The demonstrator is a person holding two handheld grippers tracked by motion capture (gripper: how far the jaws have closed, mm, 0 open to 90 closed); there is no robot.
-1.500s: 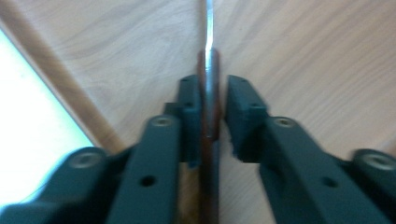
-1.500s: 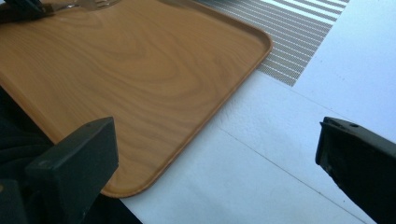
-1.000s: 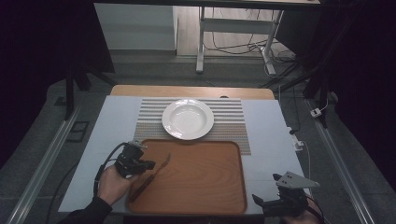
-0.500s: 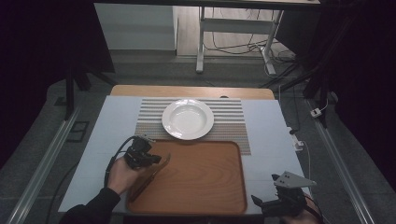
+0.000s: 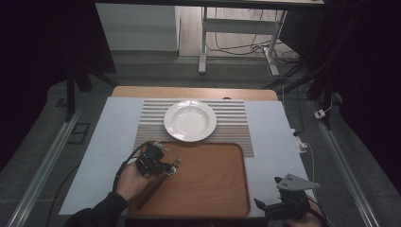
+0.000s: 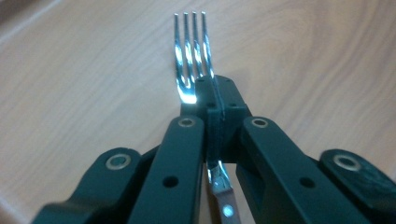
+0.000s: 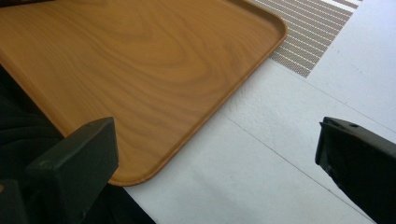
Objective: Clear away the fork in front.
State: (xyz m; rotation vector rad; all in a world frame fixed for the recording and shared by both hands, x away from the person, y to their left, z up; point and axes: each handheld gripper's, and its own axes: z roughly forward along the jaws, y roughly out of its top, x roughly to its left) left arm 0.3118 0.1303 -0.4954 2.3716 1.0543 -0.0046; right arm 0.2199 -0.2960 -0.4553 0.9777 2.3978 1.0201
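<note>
Four shiny steel tines of a fork [image 6: 190, 60] are seen past the left claw [image 6: 215, 100], clenched on its neck, above the wood-grain tray's [image 5: 213, 189] left edge; the right claw [image 7: 215, 158] is held released.

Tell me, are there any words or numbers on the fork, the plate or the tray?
No words, numbers or signs can be read anywhere.
Fork: plain shiny metal, no mark.
Plate: plain white, no print.
Tray: wood grain, no label.
Left claw, shut on the fork: black, with screws and holes, no lettering.
</note>
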